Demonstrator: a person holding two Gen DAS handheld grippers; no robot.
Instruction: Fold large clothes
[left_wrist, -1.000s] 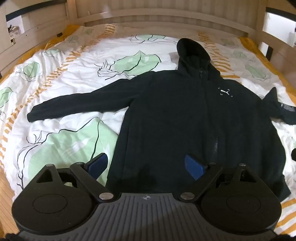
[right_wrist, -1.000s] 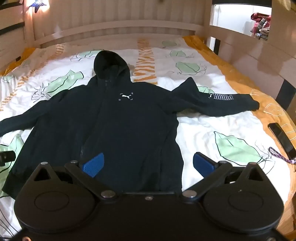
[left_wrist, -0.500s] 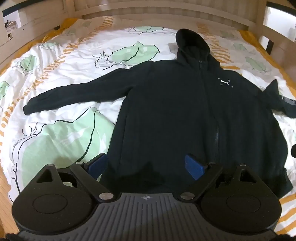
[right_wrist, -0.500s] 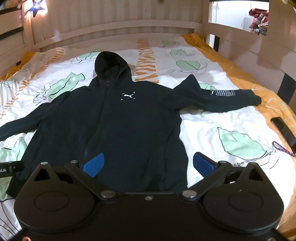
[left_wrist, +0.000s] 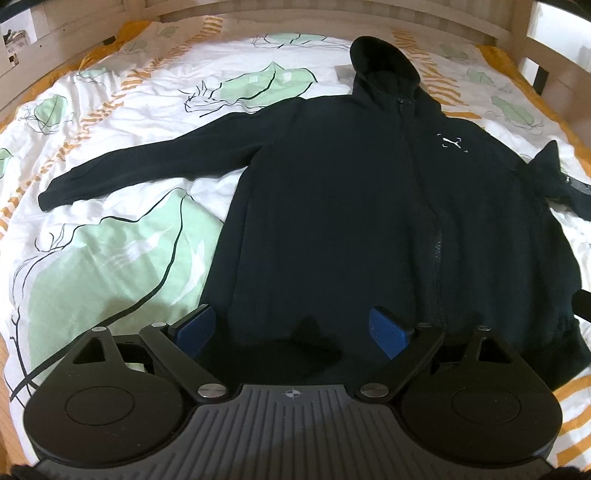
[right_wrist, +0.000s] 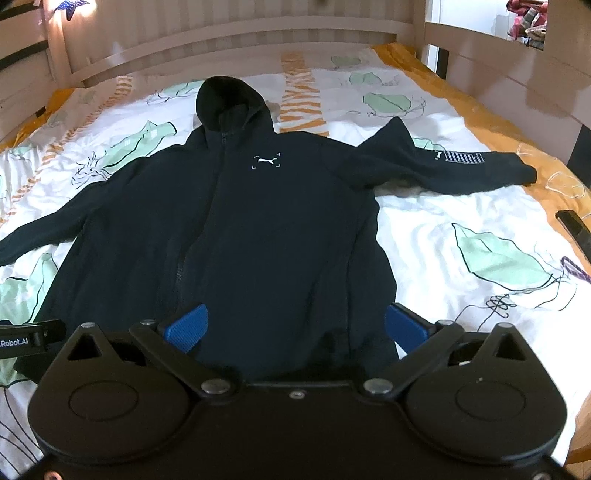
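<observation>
Two grippers hang over the near hem of a black hoodie (left_wrist: 351, 221), each with its blue pads spread wide and nothing between them. The left gripper (left_wrist: 291, 330) sits above the hem on the hoodie's left-hand part as its camera sees it, one pad (left_wrist: 194, 330) over the edge where the cloth meets the bedsheet (left_wrist: 110, 258), the other pad (left_wrist: 388, 332) over the dark cloth near the zip. The right gripper (right_wrist: 295, 326) sits above the hem on the other side, one pad (right_wrist: 186, 328) over the cloth beside the zip, the other (right_wrist: 404, 326) at the hoodie's side edge where the sheet begins. Whether any pad touches the cloth cannot be told. The hoodie lies flat and face up on the bed, zipped, hood (right_wrist: 229, 99) pointing to the headboard (right_wrist: 240, 40), both sleeves stretched out to the sides; the sleeve (right_wrist: 443, 162) seen from the right camera bears white lettering near the cuff, and a small white logo (right_wrist: 266, 161) sits on the chest. The sheet is white with green leaves and orange stripes. A dark flat object (right_wrist: 576, 229) lies at the bed's right edge.
</observation>
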